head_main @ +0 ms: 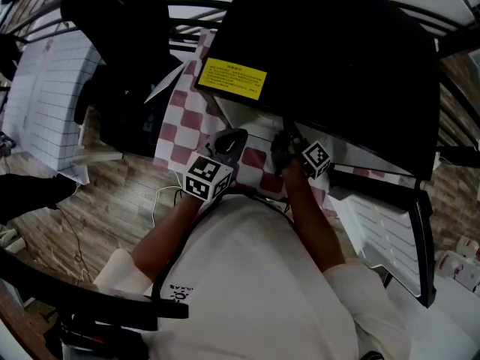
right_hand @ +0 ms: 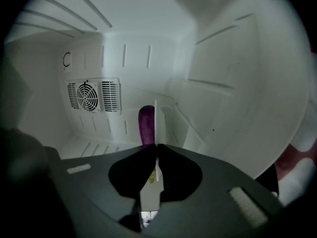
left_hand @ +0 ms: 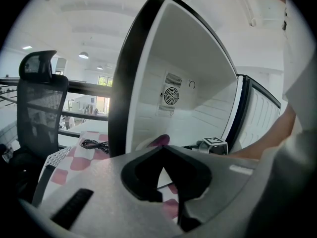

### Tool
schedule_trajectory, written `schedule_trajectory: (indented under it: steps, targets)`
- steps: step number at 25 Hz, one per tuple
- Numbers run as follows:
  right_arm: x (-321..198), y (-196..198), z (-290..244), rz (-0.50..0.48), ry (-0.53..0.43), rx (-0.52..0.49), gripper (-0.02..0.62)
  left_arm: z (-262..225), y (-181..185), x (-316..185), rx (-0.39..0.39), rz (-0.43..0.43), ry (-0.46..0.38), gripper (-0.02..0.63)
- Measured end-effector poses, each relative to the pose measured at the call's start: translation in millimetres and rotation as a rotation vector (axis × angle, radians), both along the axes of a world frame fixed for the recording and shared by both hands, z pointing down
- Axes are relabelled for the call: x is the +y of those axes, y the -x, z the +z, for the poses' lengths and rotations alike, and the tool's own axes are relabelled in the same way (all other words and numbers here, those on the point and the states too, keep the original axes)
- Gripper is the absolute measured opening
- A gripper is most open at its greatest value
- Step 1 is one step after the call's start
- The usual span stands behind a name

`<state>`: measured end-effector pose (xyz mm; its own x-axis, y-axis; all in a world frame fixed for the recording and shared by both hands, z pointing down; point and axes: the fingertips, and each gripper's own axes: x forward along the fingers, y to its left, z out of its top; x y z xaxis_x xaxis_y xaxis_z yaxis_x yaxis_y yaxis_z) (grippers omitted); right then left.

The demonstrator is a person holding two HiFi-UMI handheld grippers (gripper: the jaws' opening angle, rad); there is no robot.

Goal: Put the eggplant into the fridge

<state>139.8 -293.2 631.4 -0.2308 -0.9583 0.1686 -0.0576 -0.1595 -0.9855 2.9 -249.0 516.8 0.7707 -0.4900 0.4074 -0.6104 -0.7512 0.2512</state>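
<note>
Grey left gripper [left_hand: 163, 148] sits outside the fridge [left_hand: 198, 68], jaws together on nothing. Purple eggplant [right_hand: 146, 125] rides a white plate [right_hand: 150, 195], already inside the compartment. Right gripper [right_hand: 155, 147] clamps the plate's rim. Likely remaining: set-down, release, withdrawal.

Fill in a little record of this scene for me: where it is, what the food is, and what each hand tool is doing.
place: small black fridge with white lining, door open, standing on a red-and-white checked cloth
food: purple eggplant, inside the fridge beside a thin white plate
right gripper: inside the fridge, shut on the plate's edge
left gripper: outside the fridge, shut, empty
</note>
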Motion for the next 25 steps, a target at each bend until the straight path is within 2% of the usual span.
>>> schedule_trajectory:
  steps: [25]
  targets:
    - [-10.7, 13.7, 13.8, -0.041, 0.050, 0.004, 0.025, 1.9, 12.0, -4.6, -0.017, -0.037, 0.000, 0.006]
